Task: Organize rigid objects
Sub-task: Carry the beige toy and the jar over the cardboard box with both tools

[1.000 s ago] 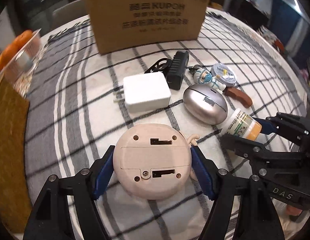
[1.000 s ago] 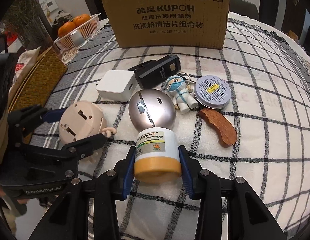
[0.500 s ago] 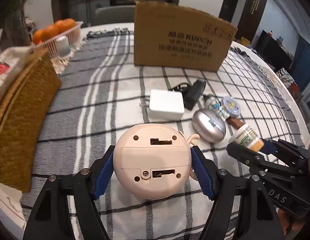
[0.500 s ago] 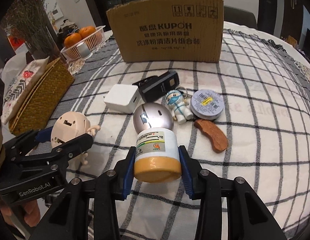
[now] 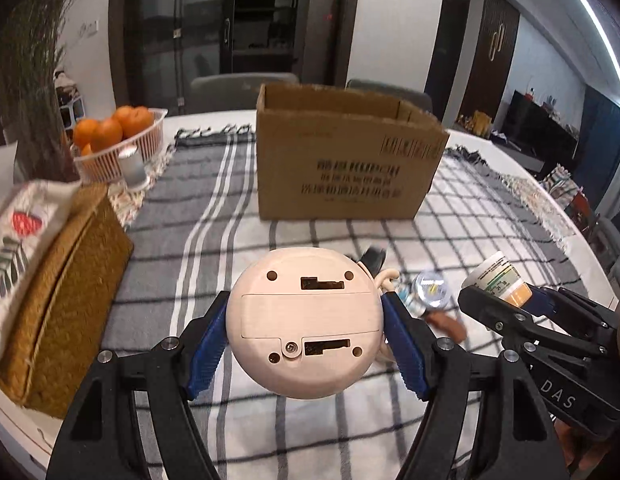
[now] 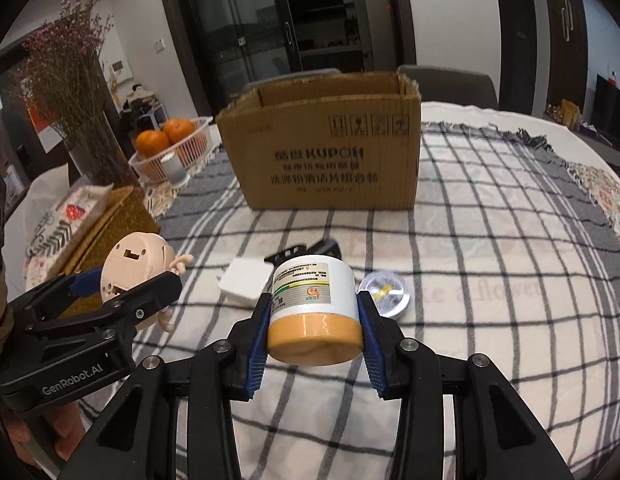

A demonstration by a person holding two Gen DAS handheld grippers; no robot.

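Bg: checked tablecloth [image 6: 490, 280] on table. Far left: white basket [image 5: 110, 168] w/ oranges [image 5: 106, 132], dried flowers [image 6: 66, 92] beside it. Woven box [image 5: 66, 304] at left edge, printed pouch [image 5: 14, 232] on top. Grey chairs [image 6: 446, 80] behind table; glass doors [image 5: 238, 32] at back.

Bright indoor light, heavy fisheye bend, motion blur past the near foreground.

A ceiling light strip [image 5: 590, 12] streaks the top right of the left wrist view. Both views darken to black at the rounded corners, and straight lines bow near the edges. The print on the cardboard box [image 6: 326, 168] is smeared, and the round tin [image 6: 384, 294] shows a white glare patch, perhaps reflected ceiling light. The pill bottle [image 6: 314, 312] stays sharp, with a soft highlight on its cap. Shadows on the tabletop [image 6: 490, 280] are faint.
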